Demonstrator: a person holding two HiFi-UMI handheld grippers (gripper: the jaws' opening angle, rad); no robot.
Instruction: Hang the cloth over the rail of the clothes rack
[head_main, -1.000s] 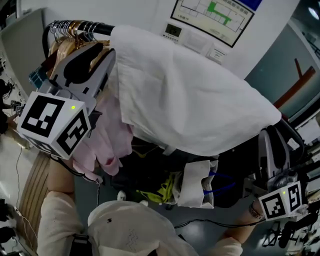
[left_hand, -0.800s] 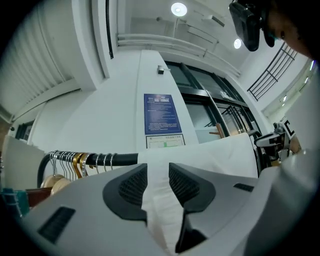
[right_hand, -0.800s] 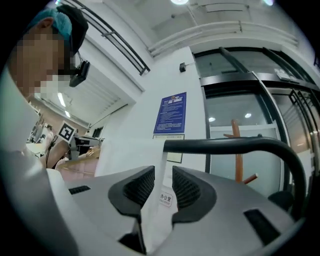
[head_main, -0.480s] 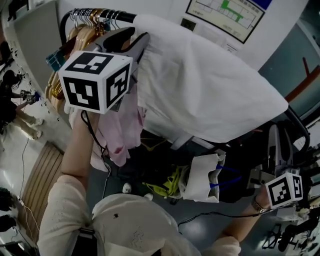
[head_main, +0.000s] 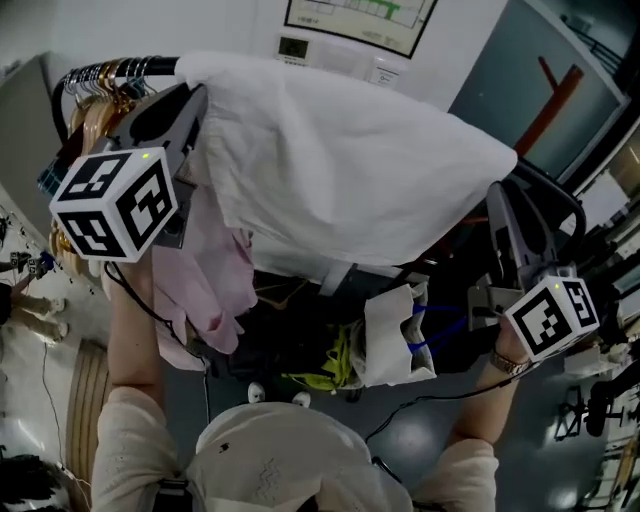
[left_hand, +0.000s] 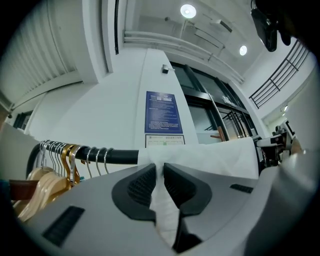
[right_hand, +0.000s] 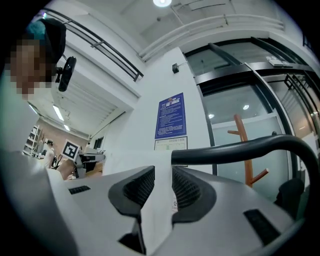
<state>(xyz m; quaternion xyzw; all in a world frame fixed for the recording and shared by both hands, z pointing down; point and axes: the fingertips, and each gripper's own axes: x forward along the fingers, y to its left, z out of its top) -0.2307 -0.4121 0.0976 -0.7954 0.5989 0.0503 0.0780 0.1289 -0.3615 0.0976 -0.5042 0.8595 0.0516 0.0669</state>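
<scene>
Having just closed my left gripper (left_hand: 159, 170) tighter on the thin white fabric cloth (head_main: 340, 170), my right gripper (right_hand: 164, 172) pinching it too, I judge it almost hung over the black round rail (left_hand: 120, 156).

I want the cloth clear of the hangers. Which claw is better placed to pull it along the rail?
Right, I'd say. The right claw grips the cloth with bare rail beyond it. The left claw, its jaws having just been closing on the cloth, sits beside the hangers.
</scene>
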